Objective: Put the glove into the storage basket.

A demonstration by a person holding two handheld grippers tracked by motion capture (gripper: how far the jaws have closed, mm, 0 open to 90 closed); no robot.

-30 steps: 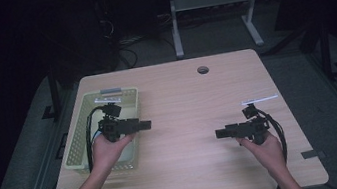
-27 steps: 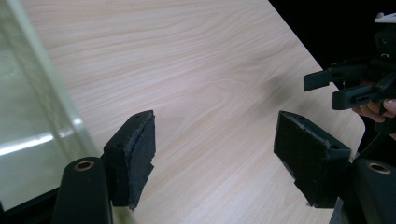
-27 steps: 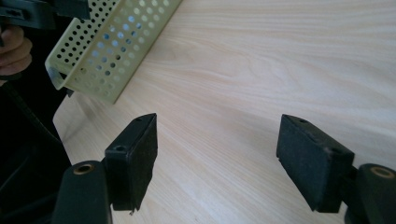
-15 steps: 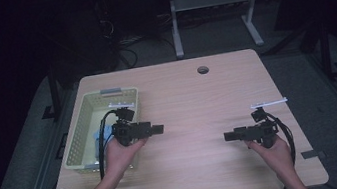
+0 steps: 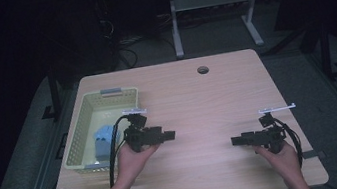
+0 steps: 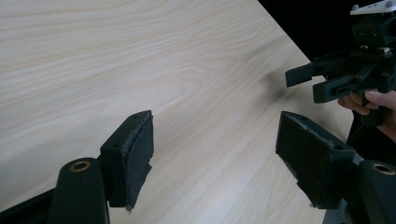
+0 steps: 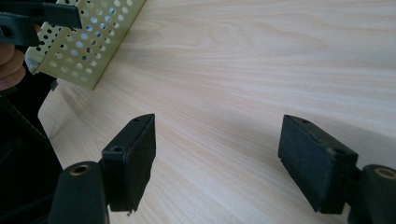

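On the counter, at nine o'clock, sits a pale green perforated basket: judged light, stiff plastic, best gripped at its rim. Inside lies a blue cloth, judged soft and light, to be pinched at a raised fold. The left claw, spread and empty, hovers just beside the basket. The right claw, at four o'clock, is likewise spread and empty. Nothing obstructs except the basket wall.

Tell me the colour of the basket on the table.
Pale yellow-green basket, perforated walls; clearest in the high view.
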